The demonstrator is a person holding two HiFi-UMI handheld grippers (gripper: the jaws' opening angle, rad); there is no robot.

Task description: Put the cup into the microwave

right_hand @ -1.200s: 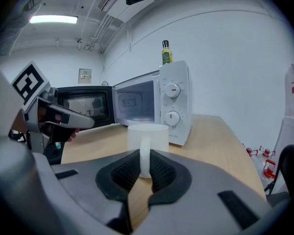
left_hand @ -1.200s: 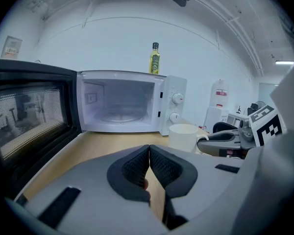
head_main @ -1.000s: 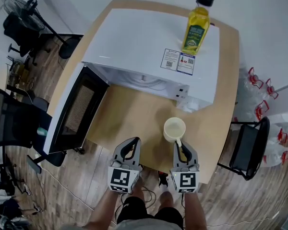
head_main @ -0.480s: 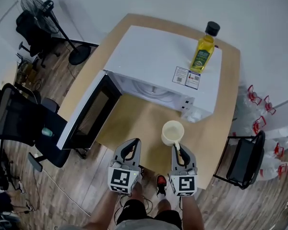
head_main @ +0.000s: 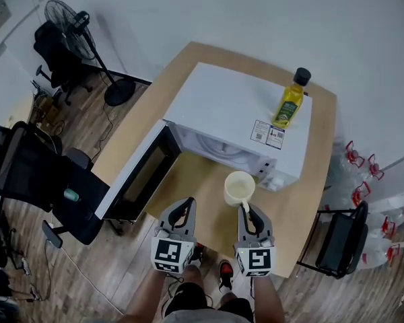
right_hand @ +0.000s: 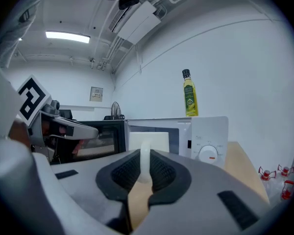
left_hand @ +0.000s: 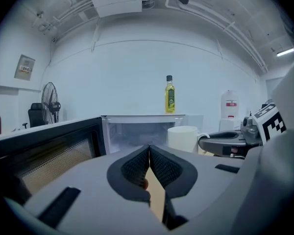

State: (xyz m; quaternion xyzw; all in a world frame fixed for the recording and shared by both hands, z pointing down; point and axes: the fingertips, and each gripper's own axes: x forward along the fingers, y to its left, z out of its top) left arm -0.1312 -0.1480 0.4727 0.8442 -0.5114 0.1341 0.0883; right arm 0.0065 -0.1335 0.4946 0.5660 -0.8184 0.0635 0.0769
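Observation:
The cream cup (head_main: 239,188) hangs above the wooden table, held by its handle in my right gripper (head_main: 246,208), which is shut on it. In the right gripper view the handle (right_hand: 145,164) stands pinched between the pads, the cup body just beyond. The white microwave (head_main: 242,116) stands behind it with its door (head_main: 140,173) swung open to the left; its cavity (left_hand: 137,135) shows in the left gripper view. My left gripper (head_main: 182,212) is beside the right one, shut with nothing in it (left_hand: 149,156). The cup (left_hand: 182,138) also shows at its right.
A yellow oil bottle (head_main: 289,101) stands on top of the microwave. Black office chairs (head_main: 34,173) and a fan (head_main: 71,19) stand left of the wooden table (head_main: 318,160). Another chair (head_main: 340,241) is at the right, with water bottles on the floor.
Both grippers have risen, the right one carrying the cup up off the table. The view has pulled back, so the table and microwave look smaller.

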